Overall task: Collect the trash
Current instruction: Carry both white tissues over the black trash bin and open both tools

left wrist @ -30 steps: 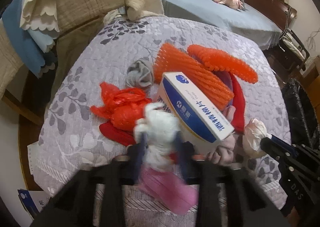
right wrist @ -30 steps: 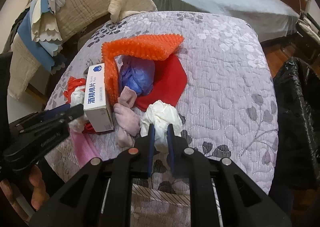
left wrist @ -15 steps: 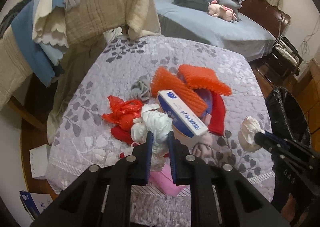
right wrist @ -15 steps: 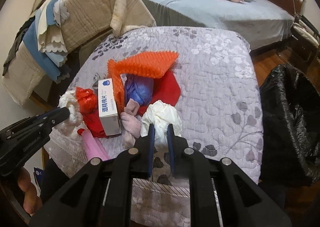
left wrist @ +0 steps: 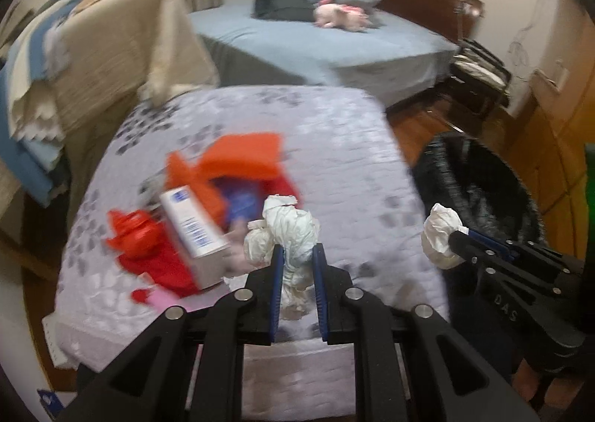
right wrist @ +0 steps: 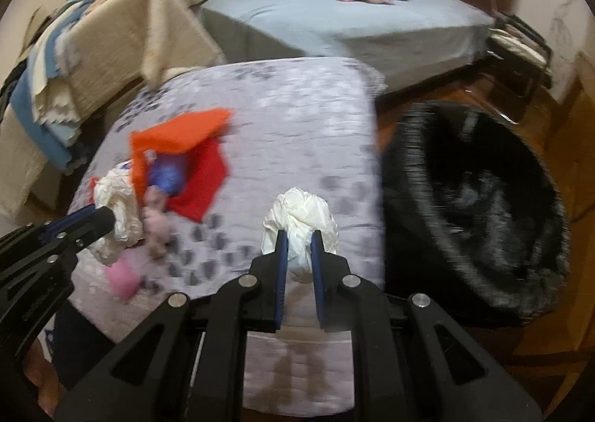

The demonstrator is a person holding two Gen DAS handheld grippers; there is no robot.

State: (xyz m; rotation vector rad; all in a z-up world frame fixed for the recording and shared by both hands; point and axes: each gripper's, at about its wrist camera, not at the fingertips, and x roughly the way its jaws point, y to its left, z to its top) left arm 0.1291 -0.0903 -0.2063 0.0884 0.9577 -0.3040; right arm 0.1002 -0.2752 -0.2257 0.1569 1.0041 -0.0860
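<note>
My left gripper [left wrist: 295, 254] is shut on a crumpled white wad with faint print [left wrist: 286, 232], held above the near edge of the grey floral table cover [left wrist: 334, 146]. My right gripper [right wrist: 296, 239] is shut on a plain white crumpled wad [right wrist: 301, 213], also lifted over the table's near right part. Each gripper shows in the other's view: the right one [left wrist: 455, 236] with its wad [left wrist: 440, 228], the left one [right wrist: 108, 223] with its wad [right wrist: 115, 202]. A black-lined trash bin [right wrist: 479, 206] stands open on the floor to the right of the table, also seen as the bin [left wrist: 479, 184].
On the table lie orange netting [left wrist: 238, 157], a white and blue box [left wrist: 189, 224], a red plastic bag [left wrist: 134, 232], red cloth [right wrist: 204, 180], a blue bag [right wrist: 169, 172] and pink items [right wrist: 122, 278]. Blankets hang over a chair [left wrist: 111, 61] at the left. A bed [left wrist: 316, 50] lies behind.
Both grippers have risen with their white wads and swung right. The table's trash pile has slid left in both views and the black bin has come into fuller view.
</note>
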